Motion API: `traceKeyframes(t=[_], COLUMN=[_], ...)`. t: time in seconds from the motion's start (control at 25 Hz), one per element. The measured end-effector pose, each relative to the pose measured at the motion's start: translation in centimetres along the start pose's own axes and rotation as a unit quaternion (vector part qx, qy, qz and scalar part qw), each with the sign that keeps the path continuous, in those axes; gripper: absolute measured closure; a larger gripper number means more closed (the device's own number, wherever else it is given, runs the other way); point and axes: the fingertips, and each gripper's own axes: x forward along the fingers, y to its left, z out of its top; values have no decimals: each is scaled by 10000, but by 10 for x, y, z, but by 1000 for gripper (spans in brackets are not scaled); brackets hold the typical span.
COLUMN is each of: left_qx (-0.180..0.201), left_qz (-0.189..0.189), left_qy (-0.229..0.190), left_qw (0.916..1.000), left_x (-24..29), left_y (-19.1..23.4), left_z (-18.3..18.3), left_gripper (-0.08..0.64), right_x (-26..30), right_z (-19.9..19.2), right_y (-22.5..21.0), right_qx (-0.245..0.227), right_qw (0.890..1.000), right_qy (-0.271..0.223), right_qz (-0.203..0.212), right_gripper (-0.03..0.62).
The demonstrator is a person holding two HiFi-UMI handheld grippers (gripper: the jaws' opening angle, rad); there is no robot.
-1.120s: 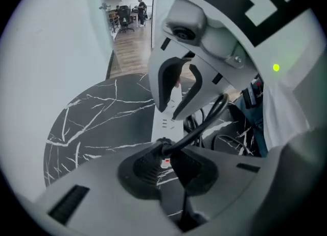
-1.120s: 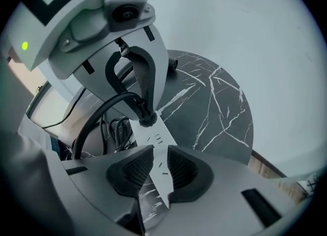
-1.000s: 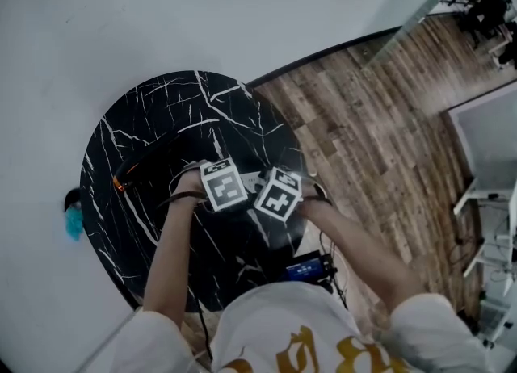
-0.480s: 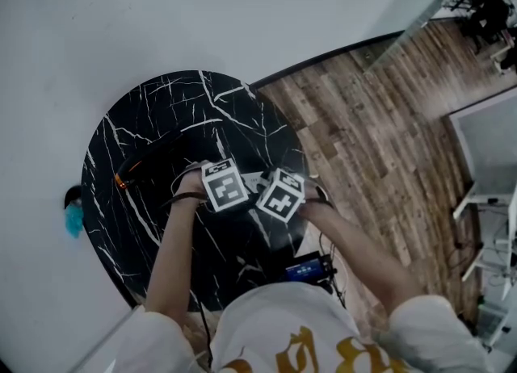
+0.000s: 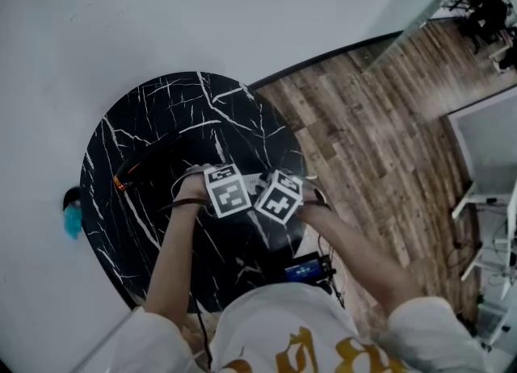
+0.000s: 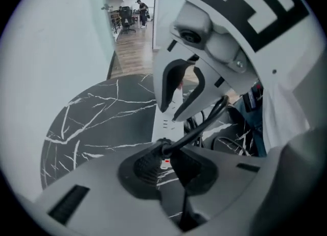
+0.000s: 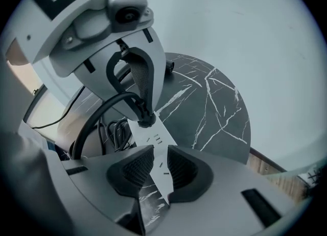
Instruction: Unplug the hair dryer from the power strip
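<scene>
Nothing moved — left claw (image 6: pixel 166 164) pinches plug (image 6: pixel 162 147), right claw (image 7: pixel 159 171) (half-open) clamps power strip (image 7: pixel 153 139).

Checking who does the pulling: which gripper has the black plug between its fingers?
The left gripper: its fingers clamp the black plug, with the cable running up out of them. The right gripper grips the white power strip instead.

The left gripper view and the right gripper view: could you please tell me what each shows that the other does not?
Only the left gripper view shows a distant office aisle with chairs and, close up, the left gripper shut on the black plug. Only the right gripper view shows, close up, the right gripper clamping the white rectangular power strip. Both show the round black marble table, the strip and the plug's black cord.
</scene>
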Motion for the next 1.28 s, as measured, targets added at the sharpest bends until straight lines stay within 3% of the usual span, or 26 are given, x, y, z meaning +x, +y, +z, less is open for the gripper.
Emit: traceKeyframes(t=[0.2,0.36,0.44,0.64,0.76,0.96,1.16,1.28], left_qx=[-91,46,-43,-268,-204,86,-236,-152], left_qz=[-312,109,134,-331,-384,162,-278,-159], left_qy=[-518,-80,37,-382,-580,163,-257,-87], left_qw=[9981,9999,9999,9984,9974,9997,9990,9997], left_x=[-10,-5,0,-4,-9,1,-7,-5], left_y=[11,1,-4,3,5,-4,4,-1], left_z=[12,4,0,8,16,-1,7,4], left_gripper=[511,514,514,513,509,514,514,514], right_x=[0,0,0,0,0,0,1,1], right_z=[0,1,0,0,1,1,-2,1], right_y=[-1,0,0,2,0,-1,0,0], right_qx=[19,81,90,52,48,89,138,130], right_qw=[10000,10000,9999,10000,10000,10000,9999,9999], right_qy=[-5,-23,-11,3,-45,-39,-30,-72], right_qz=[-12,50,45,52,0,2,-29,-27], right_gripper=[506,508,508,509,509,509,511,511])
